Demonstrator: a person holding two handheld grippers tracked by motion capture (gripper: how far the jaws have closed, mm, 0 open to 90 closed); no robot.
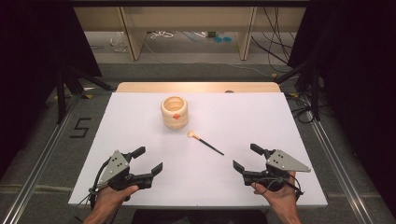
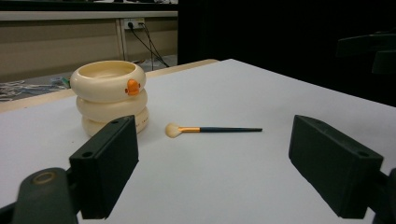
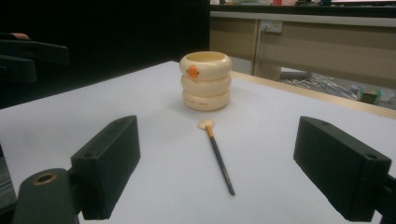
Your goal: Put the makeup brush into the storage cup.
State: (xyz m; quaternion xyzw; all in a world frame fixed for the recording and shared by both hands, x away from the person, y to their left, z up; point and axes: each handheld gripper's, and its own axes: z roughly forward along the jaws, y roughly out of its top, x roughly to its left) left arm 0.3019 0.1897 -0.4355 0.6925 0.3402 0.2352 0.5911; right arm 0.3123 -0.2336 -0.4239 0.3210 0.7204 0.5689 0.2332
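The brush (image 1: 206, 142) lies flat mid-tabletop (image 1: 140, 121), bristles toward the cup (image 1: 174, 112), handle slanting toward the right gripper (image 1: 244, 157). Both it and the left gripper (image 1: 148, 159) have jaws wide open, empty.

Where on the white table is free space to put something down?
The table is bare left of the cup, right of the brush, and between the left gripper and right gripper. Only the middle, around cup and brush, is occupied.

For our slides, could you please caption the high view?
Both grippers, left and right, open near a brush and cream holder.
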